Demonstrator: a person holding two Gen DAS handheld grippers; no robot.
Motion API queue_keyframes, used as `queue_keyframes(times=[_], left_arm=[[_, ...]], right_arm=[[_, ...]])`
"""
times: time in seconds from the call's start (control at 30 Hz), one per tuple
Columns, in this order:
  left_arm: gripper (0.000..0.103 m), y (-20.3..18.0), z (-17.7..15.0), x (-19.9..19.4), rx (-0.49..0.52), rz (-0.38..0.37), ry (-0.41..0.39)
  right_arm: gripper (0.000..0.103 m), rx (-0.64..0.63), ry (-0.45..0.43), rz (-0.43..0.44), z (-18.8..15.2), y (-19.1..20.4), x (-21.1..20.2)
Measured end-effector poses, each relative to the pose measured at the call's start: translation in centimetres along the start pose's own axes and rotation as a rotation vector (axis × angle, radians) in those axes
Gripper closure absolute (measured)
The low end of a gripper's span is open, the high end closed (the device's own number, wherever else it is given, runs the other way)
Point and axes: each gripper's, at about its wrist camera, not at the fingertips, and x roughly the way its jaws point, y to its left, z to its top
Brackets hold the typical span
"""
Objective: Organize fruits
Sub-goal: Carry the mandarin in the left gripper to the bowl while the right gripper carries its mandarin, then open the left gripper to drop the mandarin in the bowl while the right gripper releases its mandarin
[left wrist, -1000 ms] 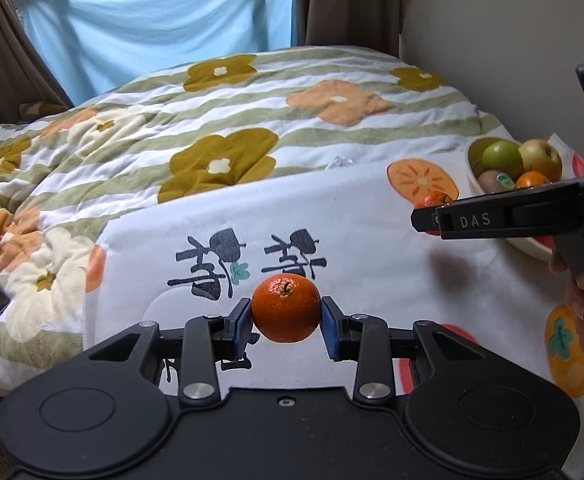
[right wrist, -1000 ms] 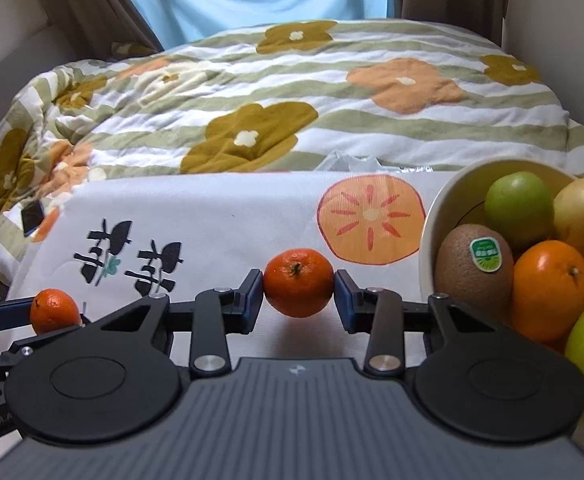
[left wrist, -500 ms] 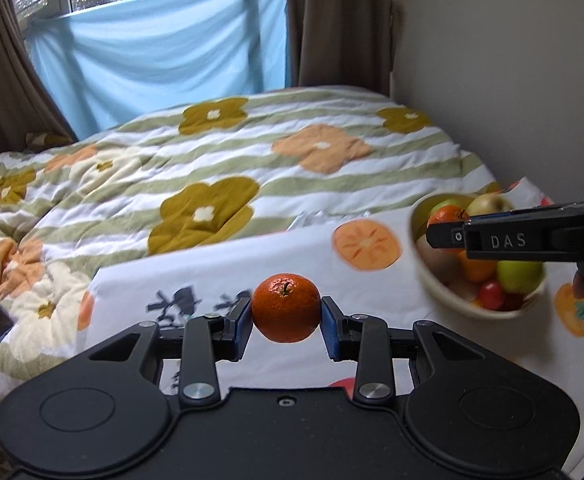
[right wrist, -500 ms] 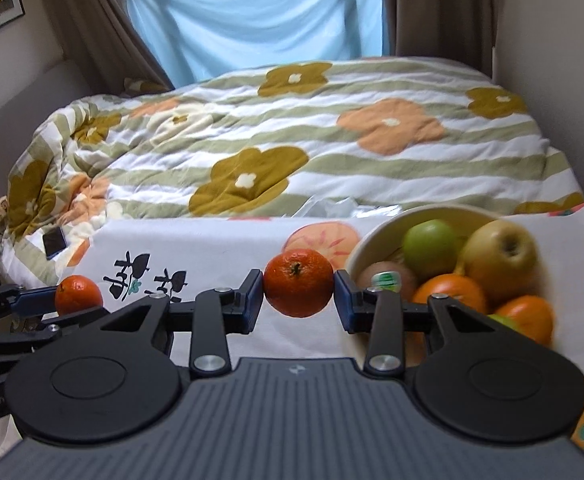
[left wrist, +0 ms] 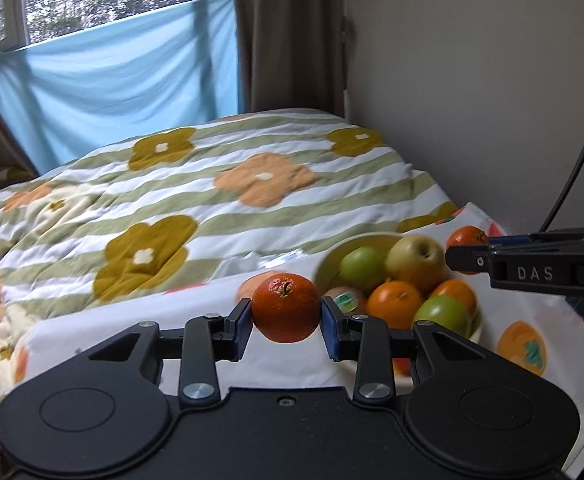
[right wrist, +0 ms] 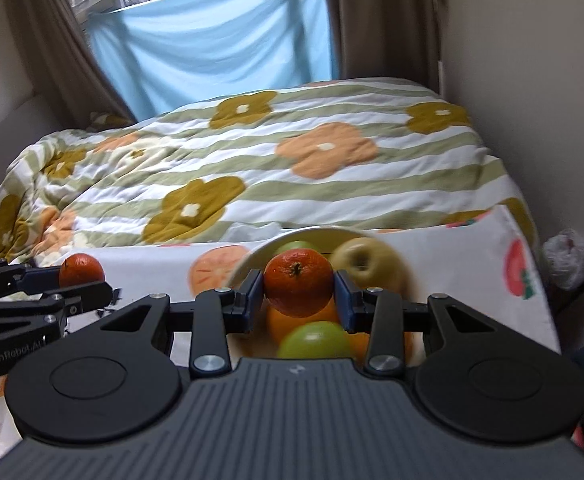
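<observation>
My left gripper (left wrist: 286,316) is shut on a mandarin (left wrist: 285,307), held in the air just left of a cream fruit bowl (left wrist: 328,260). The bowl holds green apples, a yellow apple (left wrist: 414,257), oranges and a kiwi. My right gripper (right wrist: 298,294) is shut on a second mandarin (right wrist: 298,282), held directly above the bowl (right wrist: 252,260). In the left wrist view the right gripper (left wrist: 468,254) shows side-on with its mandarin (left wrist: 466,236) over the bowl's far right. In the right wrist view the left gripper (right wrist: 88,280) and its mandarin (right wrist: 81,270) sit at the left edge.
The bowl rests on a white cloth (left wrist: 532,320) printed with persimmons, spread over a bed with a flowered striped quilt (left wrist: 212,200). A wall (left wrist: 472,100) runs close along the right. A window with a blue sheet (right wrist: 212,48) lies beyond. A white bag (right wrist: 568,256) sits by the wall.
Both grippers rose and swung right toward the bowl, each still holding its mandarin. The bowl moved from the right edge to the middle of both views; the right mandarin now hangs over it.
</observation>
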Motion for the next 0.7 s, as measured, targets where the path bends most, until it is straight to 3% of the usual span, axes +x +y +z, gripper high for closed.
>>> queue_keyframes(times=[0.33,0.7], left_arm=[[0.063,-4.2,1.7,5.1,0.036,-0.043,0.027],[0.063,-5.5,1.8,10.6,0.05,-0.053,0.114]], right_arm=[[0.05,0.019,0.022,-0.028,-0.4,-4.7,0.6],[0.05,0.029,0.055,-0.002,-0.9,-6.9,2.2]])
